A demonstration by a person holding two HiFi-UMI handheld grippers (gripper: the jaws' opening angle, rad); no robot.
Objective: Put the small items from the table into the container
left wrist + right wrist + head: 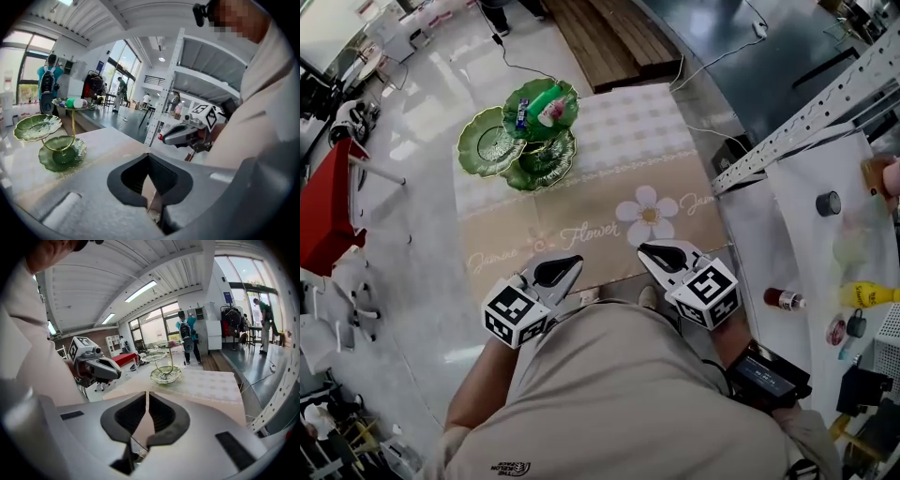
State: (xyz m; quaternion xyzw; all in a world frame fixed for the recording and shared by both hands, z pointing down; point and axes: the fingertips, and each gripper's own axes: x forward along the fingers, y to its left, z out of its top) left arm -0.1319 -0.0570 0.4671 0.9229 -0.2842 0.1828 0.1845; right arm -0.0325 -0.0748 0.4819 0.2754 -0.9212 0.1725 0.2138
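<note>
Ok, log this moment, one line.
left gripper: shut, empty | right gripper: shut, empty | green leaf-shaped three-tier stand: small items on top tier

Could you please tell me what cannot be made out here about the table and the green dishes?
- Items on the top leaf dish: too small in the head view; its rim hides part in the left gripper view.
- Lower dishes: head view, partly covered by the top dish.
- Table, near edge: head view, partly behind the left gripper and right gripper.

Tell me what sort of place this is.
Probably a large open workshop or lab hall: tall windows, perforated metal shelving and a glossy floor around the clothed table.
</note>
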